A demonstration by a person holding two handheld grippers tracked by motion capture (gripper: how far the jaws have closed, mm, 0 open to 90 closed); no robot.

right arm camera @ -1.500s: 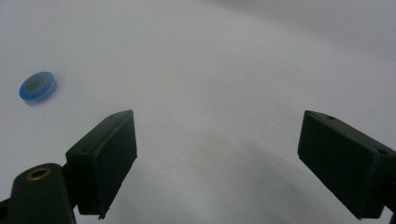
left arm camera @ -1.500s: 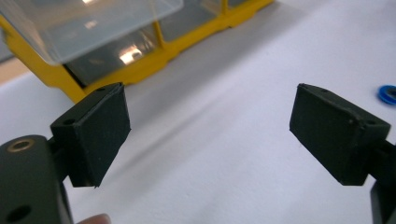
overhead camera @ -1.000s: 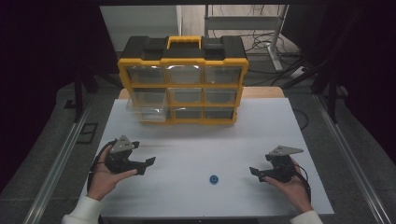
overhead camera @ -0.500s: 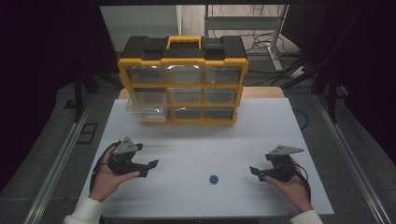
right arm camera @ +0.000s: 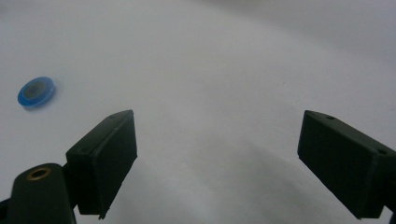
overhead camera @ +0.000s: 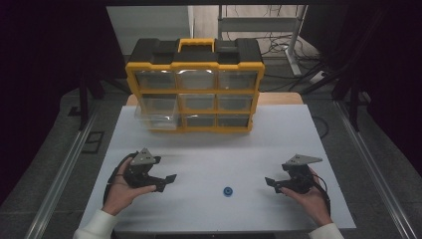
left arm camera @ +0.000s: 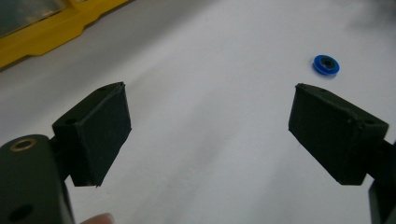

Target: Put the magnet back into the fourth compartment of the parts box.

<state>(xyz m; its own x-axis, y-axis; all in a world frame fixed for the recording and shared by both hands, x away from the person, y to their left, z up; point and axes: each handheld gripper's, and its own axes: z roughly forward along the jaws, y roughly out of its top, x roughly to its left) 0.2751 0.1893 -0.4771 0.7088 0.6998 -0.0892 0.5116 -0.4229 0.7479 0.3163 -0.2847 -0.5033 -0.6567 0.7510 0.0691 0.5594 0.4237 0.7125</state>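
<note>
- Left gripper held low over the near left part of the white table, cupped from below by the left hand, jaws pointing to the right and a little toward the near edge.
- Jaws of the left gripper wide apart, nothing between them; in the left gripper view only bare table surface seen between the two black pads.
- Right gripper held low over the near right part of the table, carried by the right hand, jaws pointing to the left.
- Jaws of the right gripper also spread wide, with nothing held; black pads standing over empty white surface.
- Small blue ring lying flat on the table near the front edge, between the two grippers, well apart from both, a bit closer to the right one.
- Round, bright blue, with a dark centre; seen far right beyond the jaws in the left gripper view and far left in the right gripper view.
- Yellow and black drawer organizer standing upright at the far side of the table, one clear drawer at its left pulled out partly.
</note>
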